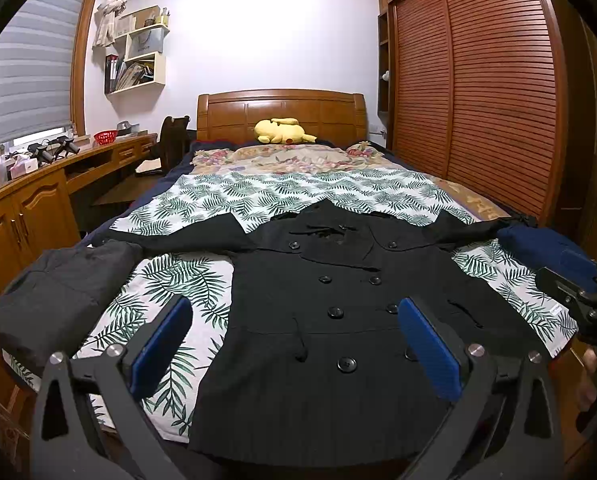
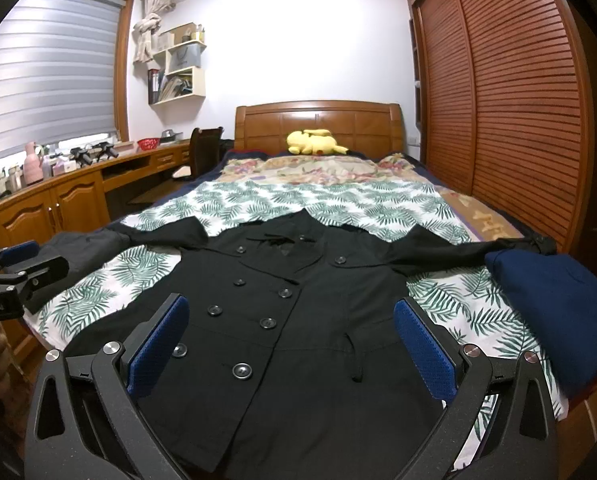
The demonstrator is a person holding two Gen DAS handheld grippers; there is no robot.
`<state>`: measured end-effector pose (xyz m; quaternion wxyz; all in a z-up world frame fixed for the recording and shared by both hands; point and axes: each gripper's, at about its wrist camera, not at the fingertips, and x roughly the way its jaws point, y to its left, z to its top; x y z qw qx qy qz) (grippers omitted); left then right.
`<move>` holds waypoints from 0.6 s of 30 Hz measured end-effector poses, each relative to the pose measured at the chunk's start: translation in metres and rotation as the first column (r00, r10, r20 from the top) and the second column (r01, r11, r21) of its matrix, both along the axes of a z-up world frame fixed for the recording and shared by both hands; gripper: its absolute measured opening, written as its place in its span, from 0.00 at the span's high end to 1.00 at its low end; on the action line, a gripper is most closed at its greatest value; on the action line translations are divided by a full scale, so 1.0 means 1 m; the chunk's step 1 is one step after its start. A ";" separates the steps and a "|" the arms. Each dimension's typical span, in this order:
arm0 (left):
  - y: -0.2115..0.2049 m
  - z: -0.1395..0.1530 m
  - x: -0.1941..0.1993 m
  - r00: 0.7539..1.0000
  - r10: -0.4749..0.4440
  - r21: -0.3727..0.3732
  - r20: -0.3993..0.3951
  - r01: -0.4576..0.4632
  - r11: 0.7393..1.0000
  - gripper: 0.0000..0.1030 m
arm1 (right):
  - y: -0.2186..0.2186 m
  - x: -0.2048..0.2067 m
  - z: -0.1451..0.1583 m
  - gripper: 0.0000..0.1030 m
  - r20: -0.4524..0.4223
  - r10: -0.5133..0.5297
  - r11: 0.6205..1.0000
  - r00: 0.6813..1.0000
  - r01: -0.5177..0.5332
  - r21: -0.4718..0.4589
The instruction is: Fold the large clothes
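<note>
A black coat point(image 1: 322, 320) is spread flat, front up, on the leaf-print sheet point(image 1: 170, 280), its hem cut off behind the fingers. The left gripper point(image 1: 294, 336) and right gripper point(image 2: 290, 340) are held wide apart above it, nothing gripped. Its sleeve ends are hidden by a grey bundle point(image 1: 58, 296) and a blue bundle point(image 2: 554, 300).

The black coat point(image 1: 330, 320) was matt woven cloth with glossy plastic-looking buttons point(image 1: 347, 364). The leaf-print sheet point(image 1: 178, 280) under it was thin smooth cloth. The left tool point(image 1: 294, 344) had matt black arms, bright metal rivets and blue textured pads point(image 1: 426, 344); the right tool point(image 2: 290, 344) looked alike. The headboard point(image 1: 282, 114) and slatted wardrobe doors point(image 1: 478, 92) were varnished wood with a sheen. The yellow toy point(image 2: 314, 142) was plush.
</note>
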<state>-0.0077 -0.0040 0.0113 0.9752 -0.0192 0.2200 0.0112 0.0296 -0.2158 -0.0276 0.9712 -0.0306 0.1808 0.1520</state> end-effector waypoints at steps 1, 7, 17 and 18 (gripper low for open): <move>0.000 0.001 0.000 1.000 0.000 0.000 0.001 0.000 1.000 0.00 | 0.001 0.000 0.001 0.00 0.000 0.000 1.000 1.000 0.000 0.001; 0.001 0.002 -0.001 1.000 0.000 -0.001 0.004 0.000 1.000 0.00 | -0.001 0.000 0.000 0.00 0.000 0.000 1.000 1.000 0.000 0.002; 0.001 0.004 -0.002 1.000 -0.003 -0.001 0.009 0.003 1.000 0.00 | -0.001 0.000 0.000 0.00 0.000 0.000 1.000 1.000 0.000 0.003; 0.000 0.004 -0.002 1.000 -0.003 0.000 0.011 0.003 1.000 0.00 | 0.001 -0.001 0.002 0.00 0.001 0.000 1.000 1.000 0.000 0.003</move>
